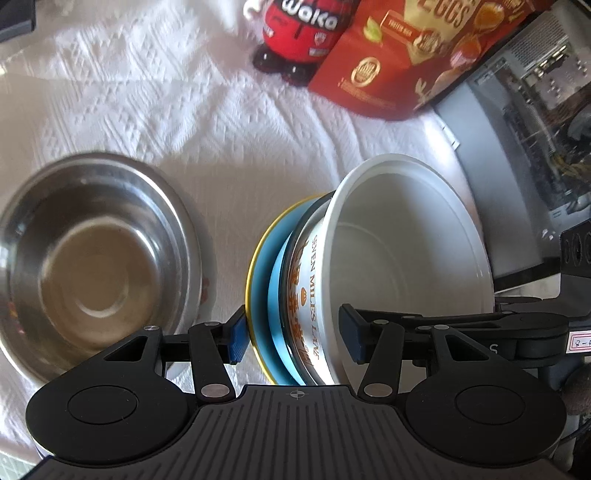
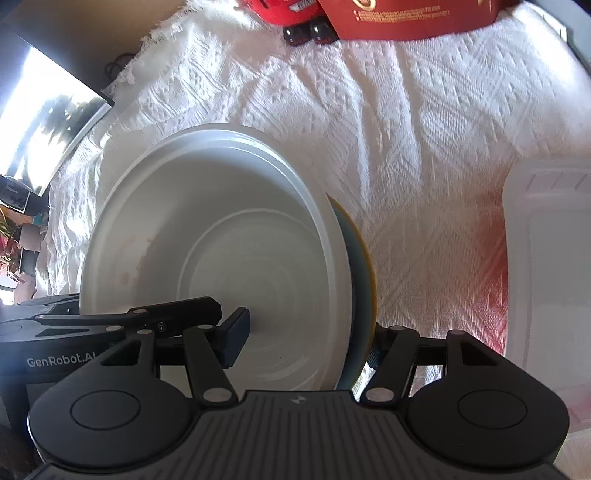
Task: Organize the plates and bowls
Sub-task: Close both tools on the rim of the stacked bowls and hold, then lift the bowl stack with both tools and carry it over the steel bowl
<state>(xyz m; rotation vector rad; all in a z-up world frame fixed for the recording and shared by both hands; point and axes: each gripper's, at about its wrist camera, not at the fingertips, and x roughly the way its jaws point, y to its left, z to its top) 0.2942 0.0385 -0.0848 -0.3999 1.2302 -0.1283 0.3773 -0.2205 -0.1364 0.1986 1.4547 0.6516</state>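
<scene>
My left gripper [image 1: 293,334] is shut on a stack: a white printed paper bowl [image 1: 402,254] nested on a blue plate with a yellow rim [image 1: 260,266]. One pad is under the plate, the other inside the bowl. My right gripper [image 2: 304,341] grips the same stack from the other side, one pad inside the bowl [image 2: 221,251], the other behind the plate [image 2: 360,258]. The stack is tilted above the white cloth. A steel bowl [image 1: 92,266] sits on a plate at the left.
A red Waka bottle [image 1: 303,33] and a red egg box [image 1: 402,62] stand at the back. A grey machine [image 1: 517,147] is at the right. A translucent plastic container [image 2: 550,280] lies right of the stack. White textured cloth [image 2: 406,129] covers the table.
</scene>
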